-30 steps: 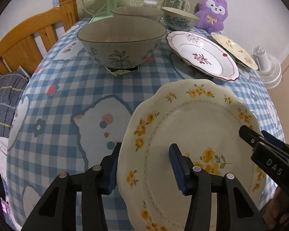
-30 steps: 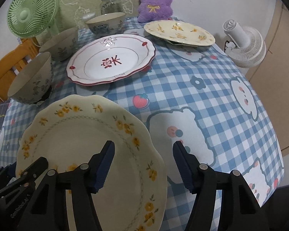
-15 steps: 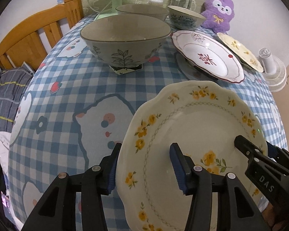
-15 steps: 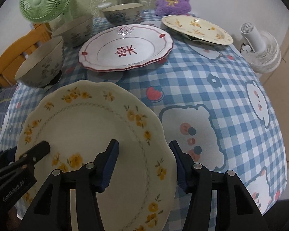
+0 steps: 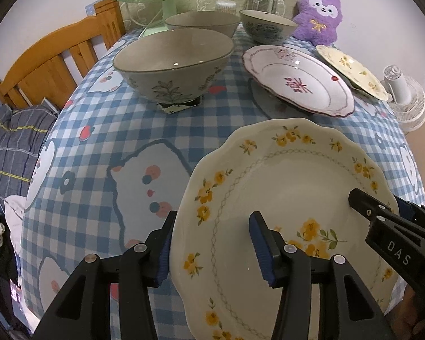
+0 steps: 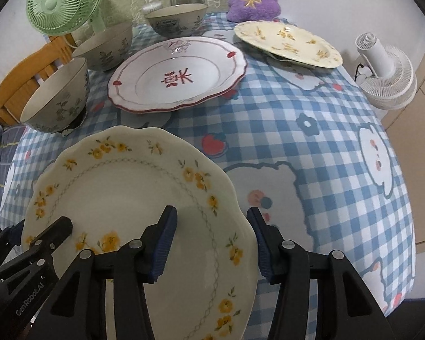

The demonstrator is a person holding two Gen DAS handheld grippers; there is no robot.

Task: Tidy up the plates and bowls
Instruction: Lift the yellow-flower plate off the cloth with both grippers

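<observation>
Flowered plate face up at near edge of worktop, round and scalloped, so no long axis, big flower sprig toward the cameras. Left claw part open astride plate's left rim, outer pad at the edge, grip cannot tell; right claw astride right rim, closing, rim between pads, no squeeze seen. Left view alone giving cloth left of plate and "DAS" lettering on right claw; right view alone giving cloth right of plate and whole white fan.
</observation>
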